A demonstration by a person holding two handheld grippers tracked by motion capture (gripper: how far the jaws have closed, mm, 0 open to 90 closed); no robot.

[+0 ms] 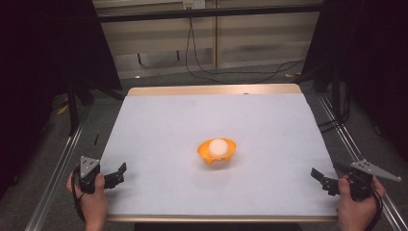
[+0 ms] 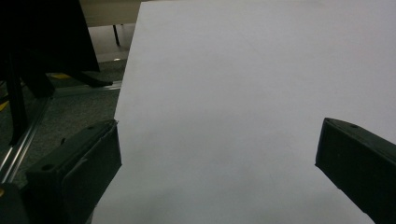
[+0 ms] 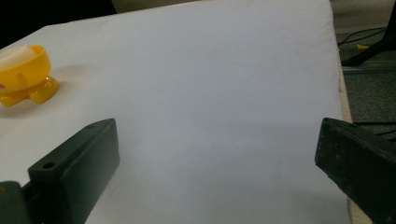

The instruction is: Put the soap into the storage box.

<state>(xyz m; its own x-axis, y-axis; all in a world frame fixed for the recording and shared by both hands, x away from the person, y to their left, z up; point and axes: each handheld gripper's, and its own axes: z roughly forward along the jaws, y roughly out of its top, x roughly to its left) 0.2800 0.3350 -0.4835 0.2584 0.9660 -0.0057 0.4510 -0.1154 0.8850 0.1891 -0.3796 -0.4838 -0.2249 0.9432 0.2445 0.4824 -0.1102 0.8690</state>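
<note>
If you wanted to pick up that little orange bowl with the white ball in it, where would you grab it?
Probably by the rim of the orange bowl, one jaw inside and one outside, coming down from above. It stands upright on small rounded feet, so its open top faces up, and the white ball fills the middle, leaving the edge free. The right gripper and the left gripper are both open.
</note>
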